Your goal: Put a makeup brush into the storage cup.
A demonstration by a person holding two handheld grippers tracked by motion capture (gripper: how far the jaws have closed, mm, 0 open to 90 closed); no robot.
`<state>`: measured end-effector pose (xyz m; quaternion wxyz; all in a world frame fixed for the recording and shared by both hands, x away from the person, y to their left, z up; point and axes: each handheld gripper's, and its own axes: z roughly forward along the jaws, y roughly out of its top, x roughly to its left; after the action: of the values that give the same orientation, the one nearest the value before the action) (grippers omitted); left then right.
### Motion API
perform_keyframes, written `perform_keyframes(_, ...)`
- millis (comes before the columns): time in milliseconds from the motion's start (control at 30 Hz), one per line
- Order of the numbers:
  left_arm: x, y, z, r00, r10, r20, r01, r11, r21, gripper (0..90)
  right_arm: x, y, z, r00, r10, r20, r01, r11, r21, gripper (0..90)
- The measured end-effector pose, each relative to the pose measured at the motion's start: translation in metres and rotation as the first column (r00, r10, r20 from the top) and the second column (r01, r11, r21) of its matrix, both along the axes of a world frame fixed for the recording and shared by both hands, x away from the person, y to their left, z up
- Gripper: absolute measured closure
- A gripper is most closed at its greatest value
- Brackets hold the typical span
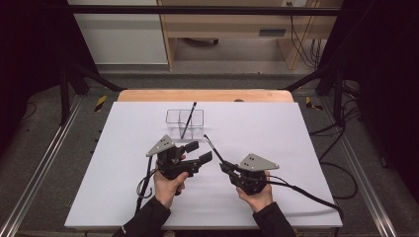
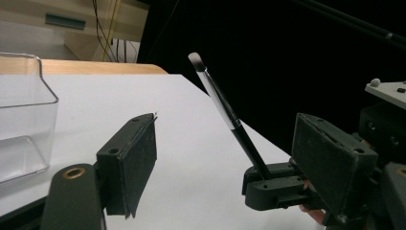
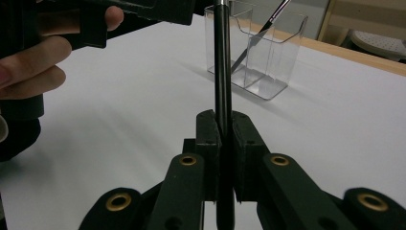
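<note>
Nearest the high camera, your two sleeves come in at six o'clock, each hand wrapped around a gripper on the white table [image 1: 99, 197]. Your left gripper [image 1: 198, 152] points toward two o'clock with its jaws standing wide apart and nothing between them; in the left gripper view its pads [image 2: 141, 163] are bare. Just to its right, your right gripper [image 1: 226, 167] points toward eleven o'clock, its jaws clamped tight on the black handle of a slim brush [image 1: 212, 147]. The brush rises from those jaws up and away at eleven o'clock, its pale bristle tip [image 2: 195, 58] free in the air. The brush passes close by the tips of your left gripper. At twelve o'clock from both grippers stands a clear plastic holder [image 1: 173, 121] with a second brush [image 1: 188, 120] leaning inside it.
</note>
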<state>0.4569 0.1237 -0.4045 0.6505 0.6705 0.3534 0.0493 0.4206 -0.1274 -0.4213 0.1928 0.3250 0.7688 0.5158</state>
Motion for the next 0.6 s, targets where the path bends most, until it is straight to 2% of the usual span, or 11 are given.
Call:
perform_keyframes(433, 0.004, -0.014, -0.007, 0.9997, -0.003, -0.023, 0.001, 0.9984, -0.057, 25.8, 0.000, 0.001, -0.001, 1.0000, -0.001, 0.000, 0.001, 1.000, 0.006, 84.1)
perform_keyframes(600, 0.005, -0.014, -0.008, 0.9995, -0.002, -0.033, -0.001, 0.9970, -0.078, 30.2, -0.001, 0.001, -0.001, 1.0000, -0.001, 0.002, 0.001, 1.000, 0.011, 84.1)
